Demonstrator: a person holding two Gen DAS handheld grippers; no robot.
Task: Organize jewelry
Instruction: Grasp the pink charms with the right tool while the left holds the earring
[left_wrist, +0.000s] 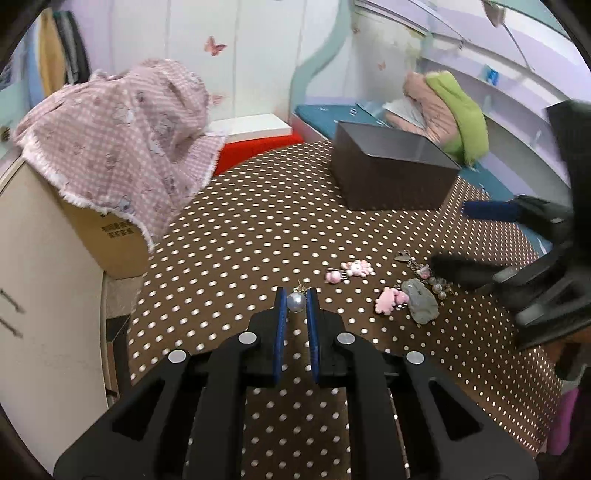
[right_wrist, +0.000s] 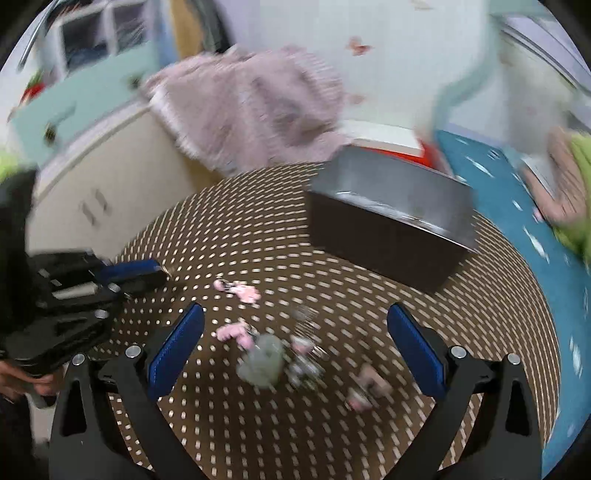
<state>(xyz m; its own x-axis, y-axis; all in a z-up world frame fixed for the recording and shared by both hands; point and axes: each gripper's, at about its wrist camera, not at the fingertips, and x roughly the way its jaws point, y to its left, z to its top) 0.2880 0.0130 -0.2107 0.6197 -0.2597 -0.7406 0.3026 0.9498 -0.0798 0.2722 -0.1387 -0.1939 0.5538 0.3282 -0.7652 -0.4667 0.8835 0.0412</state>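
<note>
My left gripper (left_wrist: 296, 300) is shut on a pearl earring (left_wrist: 296, 302), held a little above the polka-dot table (left_wrist: 258, 221). Loose jewelry lies to its right: a pink bunny charm (left_wrist: 357, 268), a pink bead (left_wrist: 332, 276), a pink paw-like charm (left_wrist: 390, 299), a grey-green pendant (left_wrist: 423, 302) and a beaded piece (left_wrist: 436, 282). The open dark box (left_wrist: 395, 170) stands at the back right. In the blurred right wrist view my right gripper (right_wrist: 295, 321) is open above the grey pendant (right_wrist: 264, 360) and pink charms (right_wrist: 236, 332). The left gripper (right_wrist: 147, 275) shows at the left there.
A pink checked cloth (left_wrist: 122, 136) drapes over a cardboard box (left_wrist: 110, 236) and cream cabinet (left_wrist: 44, 277) at the left. A red and white block (left_wrist: 255, 142) lies behind the table. Teal matting (right_wrist: 517, 229) and green and pink cushions (left_wrist: 458, 118) are at the right.
</note>
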